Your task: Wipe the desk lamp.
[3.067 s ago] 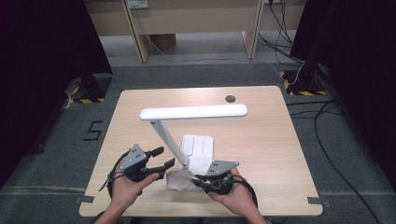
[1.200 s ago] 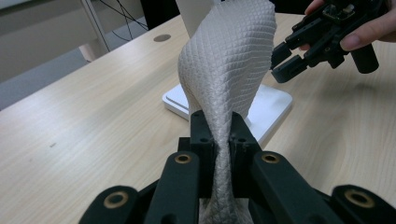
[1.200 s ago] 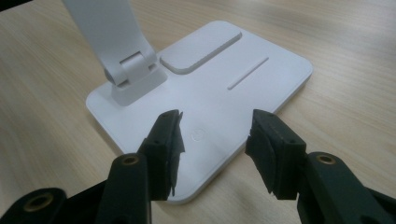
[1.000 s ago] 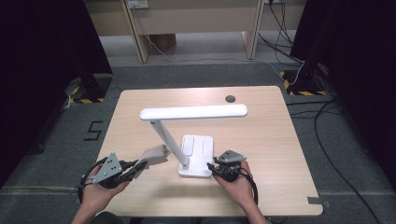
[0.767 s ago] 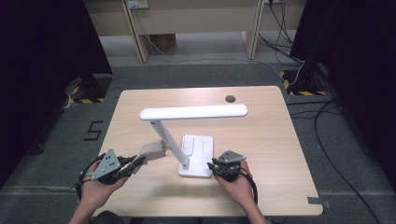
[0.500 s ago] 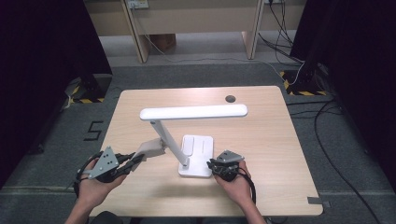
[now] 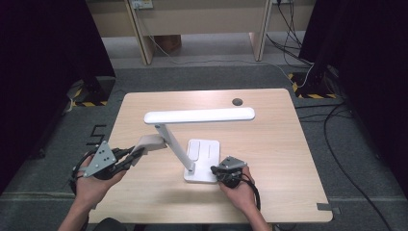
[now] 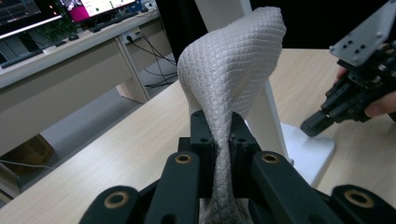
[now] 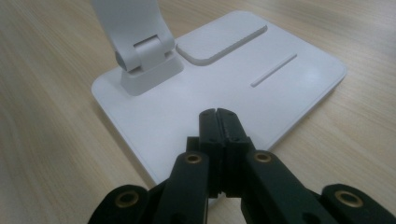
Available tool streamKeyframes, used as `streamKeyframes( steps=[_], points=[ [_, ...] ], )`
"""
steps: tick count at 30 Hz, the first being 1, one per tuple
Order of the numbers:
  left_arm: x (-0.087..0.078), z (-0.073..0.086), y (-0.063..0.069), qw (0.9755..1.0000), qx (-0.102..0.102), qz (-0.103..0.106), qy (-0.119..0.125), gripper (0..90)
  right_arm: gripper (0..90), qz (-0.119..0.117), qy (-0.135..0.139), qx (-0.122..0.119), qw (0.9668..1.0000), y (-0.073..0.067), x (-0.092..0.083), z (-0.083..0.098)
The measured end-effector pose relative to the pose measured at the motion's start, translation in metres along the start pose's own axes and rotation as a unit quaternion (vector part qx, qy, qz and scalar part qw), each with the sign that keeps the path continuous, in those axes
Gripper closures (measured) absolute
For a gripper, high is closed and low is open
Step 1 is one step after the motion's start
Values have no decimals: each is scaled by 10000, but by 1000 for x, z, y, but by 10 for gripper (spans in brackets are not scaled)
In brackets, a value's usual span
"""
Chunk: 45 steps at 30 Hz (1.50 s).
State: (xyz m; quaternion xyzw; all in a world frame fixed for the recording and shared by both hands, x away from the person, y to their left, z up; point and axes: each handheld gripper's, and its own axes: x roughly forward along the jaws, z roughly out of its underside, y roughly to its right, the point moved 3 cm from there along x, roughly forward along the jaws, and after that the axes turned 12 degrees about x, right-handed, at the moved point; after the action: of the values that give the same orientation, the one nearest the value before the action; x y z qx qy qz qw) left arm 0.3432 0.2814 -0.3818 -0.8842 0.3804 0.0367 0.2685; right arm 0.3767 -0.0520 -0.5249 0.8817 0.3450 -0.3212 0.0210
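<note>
Cloth point(image 8: 233, 70) pinched in left gripper point(image 8: 218, 126), held above table point(image 7: 288, 144) left of lamp point(image 7: 199, 115).

Waffle-textured, white, rising twisted from clamped jaws, just beside lamp arm. Right gripper point(image 9: 217, 114) jaws just closed together, nothing between, tips pressed on near corner of lamp base point(image 9: 280, 70). Both grippers hand-held.
</note>
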Motion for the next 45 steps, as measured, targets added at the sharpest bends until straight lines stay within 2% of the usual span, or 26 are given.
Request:
streamKeyframes(
  steps=[2,7,10,13,22,29,31,33,34,38,41,45],
  points=[
    [0,-2,-3,10000,-10,-54,34,838,898,15,-52,-75,10000,-2,3,1],
    [0,-4,-12,9997,-112,-187,97,839,898,26,-114,-66,9999,-2,5,2],
    [-1,-1,-19,9988,-265,-391,100,840,898,31,-115,-81,9999,-2,6,1],
    [-2,1,-22,9979,-378,-464,265,841,900,11,-109,-117,9999,-3,6,2],
    [-7,-12,-33,9965,-191,-618,531,841,900,-80,-93,-101,9999,0,7,2],
    [-7,-22,-38,9953,-174,-667,677,841,900,-115,-98,-71,9999,0,7,2],
    [-7,-25,-39,9945,-231,-714,725,841,900,-111,-85,-67,9999,0,7,2],
    [-7,-28,-42,9934,-359,-801,735,842,900,-95,-74,-58,9999,0,7,2],
    [-9,-30,-45,9920,-502,-915,712,842,900,-94,-72,-45,9999,0,7,3],
    [-10,-34,-47,9901,-589,-1063,699,842,900,-94,-62,-48,9999,0,7,3],
    [-11,-37,-49,9897,-583,-1108,689,842,900,-103,-49,-22,9999,-1,7,3],
    [-14,-40,-50,9888,-592,-1192,679,842,900,-64,-35,-120,9999,-1,7,3]
  ],
)
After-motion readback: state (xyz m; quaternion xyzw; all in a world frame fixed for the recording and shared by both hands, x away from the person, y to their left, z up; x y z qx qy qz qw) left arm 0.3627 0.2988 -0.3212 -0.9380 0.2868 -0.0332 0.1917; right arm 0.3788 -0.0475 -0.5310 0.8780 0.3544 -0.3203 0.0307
